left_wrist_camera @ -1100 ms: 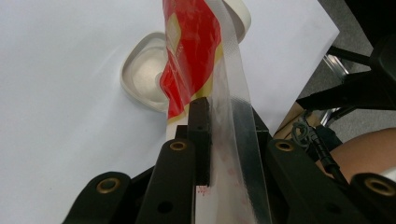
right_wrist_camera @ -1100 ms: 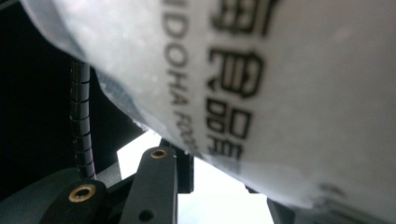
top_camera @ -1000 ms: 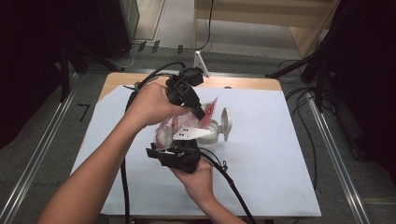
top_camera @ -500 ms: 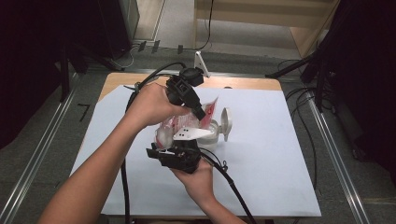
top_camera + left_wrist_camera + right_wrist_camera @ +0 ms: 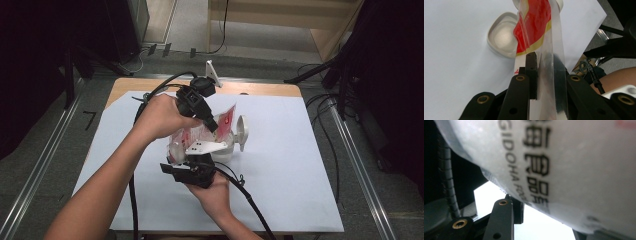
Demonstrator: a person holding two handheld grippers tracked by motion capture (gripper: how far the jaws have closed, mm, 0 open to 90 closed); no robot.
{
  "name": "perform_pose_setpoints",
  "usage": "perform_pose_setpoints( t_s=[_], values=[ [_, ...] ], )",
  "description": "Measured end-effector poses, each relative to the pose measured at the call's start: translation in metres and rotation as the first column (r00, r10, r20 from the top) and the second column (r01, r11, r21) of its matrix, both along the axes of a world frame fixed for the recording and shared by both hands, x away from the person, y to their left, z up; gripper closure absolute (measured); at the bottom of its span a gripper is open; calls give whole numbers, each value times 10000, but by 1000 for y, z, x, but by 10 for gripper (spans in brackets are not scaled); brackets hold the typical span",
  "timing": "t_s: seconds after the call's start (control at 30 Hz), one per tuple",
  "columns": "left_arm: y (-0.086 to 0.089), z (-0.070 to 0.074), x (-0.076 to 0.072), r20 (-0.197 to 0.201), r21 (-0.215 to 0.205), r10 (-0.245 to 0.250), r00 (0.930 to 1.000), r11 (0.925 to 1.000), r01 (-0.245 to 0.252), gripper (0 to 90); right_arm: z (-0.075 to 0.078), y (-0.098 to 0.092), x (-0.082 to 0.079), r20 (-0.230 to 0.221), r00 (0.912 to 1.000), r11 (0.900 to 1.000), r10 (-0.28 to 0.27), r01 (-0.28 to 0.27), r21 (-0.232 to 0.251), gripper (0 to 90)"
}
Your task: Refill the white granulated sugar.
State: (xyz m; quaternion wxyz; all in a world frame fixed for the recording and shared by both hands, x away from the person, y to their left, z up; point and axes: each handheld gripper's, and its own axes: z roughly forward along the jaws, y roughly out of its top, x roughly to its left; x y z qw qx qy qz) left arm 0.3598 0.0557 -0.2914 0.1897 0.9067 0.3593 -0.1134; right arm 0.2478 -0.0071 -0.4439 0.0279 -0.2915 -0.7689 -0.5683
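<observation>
A clear plastic bag (image 5: 227, 120) with red and yellow print hangs over the middle of the white sheet. My left gripper (image 5: 212, 125) comes down from above. In the left gripper view it (image 5: 545, 75) is shut on the bag's (image 5: 534, 27) clear top strip. My right gripper (image 5: 200, 152) reaches in from the near side, under its grey plate. Its jaws (image 5: 546, 220) have just been opening a little. The bag's bulging white lower part (image 5: 574, 157), printed with black letters, sits between them, and the one pad (image 5: 517, 207) that shows lies against it. A white round lid (image 5: 502, 41) lies just beyond the bag.
A white sheet (image 5: 290, 165) covers the wooden table (image 5: 260, 89). Black cables (image 5: 250, 200) trail from both grippers toward the near edge. A small white bracket (image 5: 212, 70) stands at the table's far edge. Metal rails (image 5: 40, 165) run along the floor on both sides.
</observation>
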Motion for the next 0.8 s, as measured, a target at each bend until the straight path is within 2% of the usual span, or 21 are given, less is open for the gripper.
perform_pose_setpoints(
  t_s=[0.1, 0.13, 0.27, 0.33, 0.6, 0.8],
  values=[
    [3, -1, -1, 153, 113, -74, 9999, 9999, 72, 827, -3, 0, 0, -24, 10000, 10000, 41, -41, -41, 628],
    [3, -1, -2, 289, 130, 2, 9996, 9999, -5, 859, -5, -1, 1, -99, 9999, 10000, 78, -78, -10, 624],
    [6, -2, -3, 242, 101, 35, 9997, 9999, -37, 879, -6, -1, 1, -160, 9998, 9999, 119, -119, 21, 621],
    [7, -2, -3, 338, 107, 37, 9994, 9999, -40, 882, -6, 0, 1, -135, 9998, 9999, 140, -140, 26, 620],
    [9, 2, -6, 343, 151, -196, 9992, 9997, 191, 891, -10, -3, 1, -12, 9999, 9998, 110, -110, 145, 608],
    [12, 3, -7, 413, -74, -201, 9989, 9998, 204, 891, -13, -8, 2, -132, 9999, 9996, -48, 52, 288, 580]
  ],
)
